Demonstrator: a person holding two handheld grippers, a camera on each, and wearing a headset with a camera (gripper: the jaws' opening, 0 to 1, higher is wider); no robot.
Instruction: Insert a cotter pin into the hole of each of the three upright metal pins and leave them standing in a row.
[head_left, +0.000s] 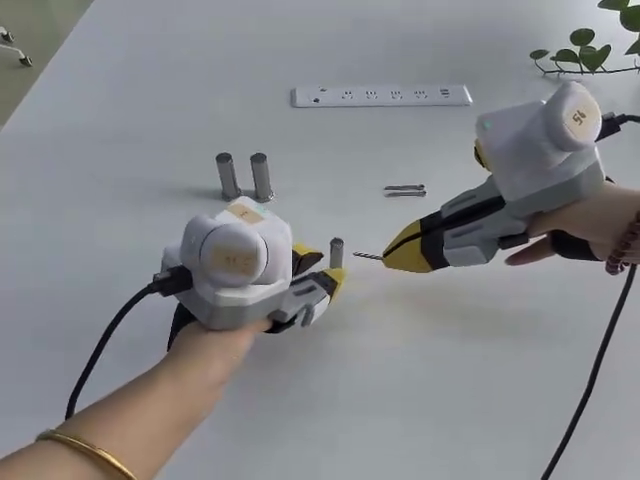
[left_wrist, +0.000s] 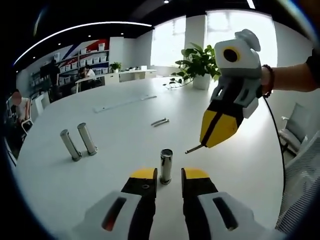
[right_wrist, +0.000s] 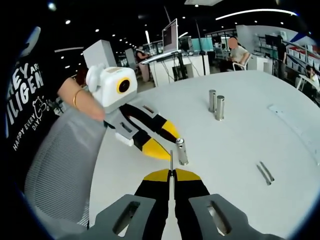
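Worktop (head_left: 420, 400): open passage toward the near edge, right of centre, crossed only by one trailing cable (head_left: 590, 380). Toward the far edge, two upright metal pins (head_left: 261, 177) stand just beside each other. Spare cotter pins (head_left: 404, 190) lie flat nearby, with a power strip (head_left: 381, 96) beyond. The left gripper (head_left: 322, 270) flanks the third pin (head_left: 337, 252). The right gripper (head_left: 388, 257) and its cotter pin (head_left: 368, 256) block that pin's right side.

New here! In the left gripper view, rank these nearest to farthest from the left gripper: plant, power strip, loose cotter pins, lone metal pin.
1. The lone metal pin, right at the left gripper's fingers.
2. The loose cotter pins, straight ahead.
3. The power strip, beyond them, slightly left.
4. The plant, at the far edge, right.
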